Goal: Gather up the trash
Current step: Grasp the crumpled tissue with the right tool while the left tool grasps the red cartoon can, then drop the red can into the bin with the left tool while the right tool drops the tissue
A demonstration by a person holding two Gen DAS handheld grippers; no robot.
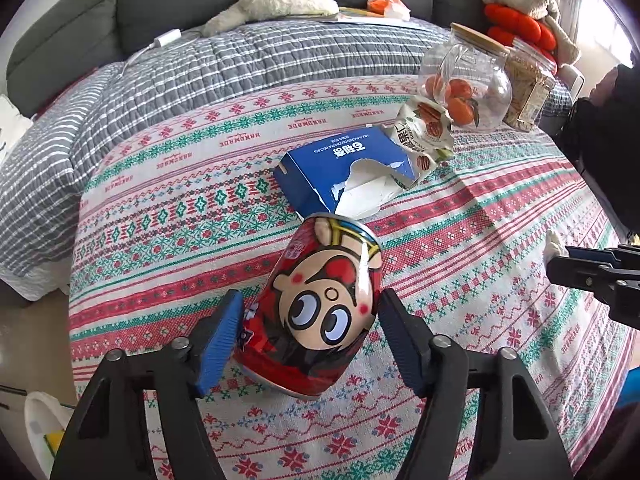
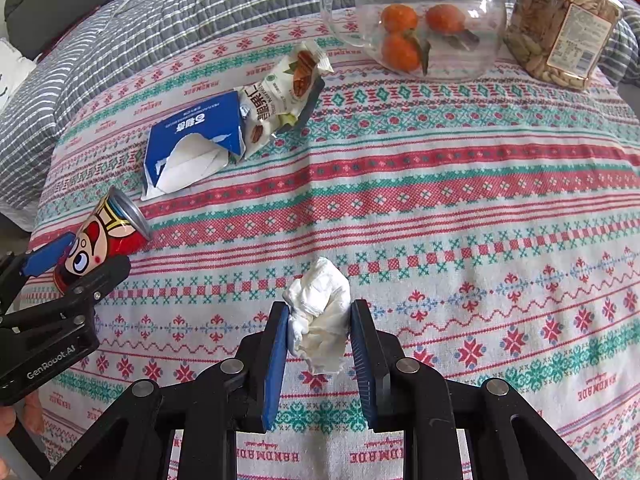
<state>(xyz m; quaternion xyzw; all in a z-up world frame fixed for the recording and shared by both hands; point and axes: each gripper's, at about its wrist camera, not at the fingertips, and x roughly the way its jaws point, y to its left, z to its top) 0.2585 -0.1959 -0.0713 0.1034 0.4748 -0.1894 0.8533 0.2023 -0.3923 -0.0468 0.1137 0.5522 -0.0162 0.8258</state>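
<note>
A red drink can (image 1: 320,304) with a cartoon face lies on its side on the patterned tablecloth, between the fingers of my left gripper (image 1: 310,312). The blue pads touch its sides. It also shows in the right wrist view (image 2: 102,240). My right gripper (image 2: 320,316) is shut on a crumpled white tissue (image 2: 320,312) above the cloth. A torn blue carton (image 2: 192,140) and a white snack wrapper (image 2: 280,92) lie together further back on the table; the carton also shows in the left wrist view (image 1: 348,168).
A glass jar with oranges (image 2: 416,20) and a plastic jar of nuts (image 2: 560,28) stand at the table's far side. Beyond is a grey striped quilt (image 1: 200,68) on a sofa. A white bag (image 1: 40,424) sits low at the left of the table.
</note>
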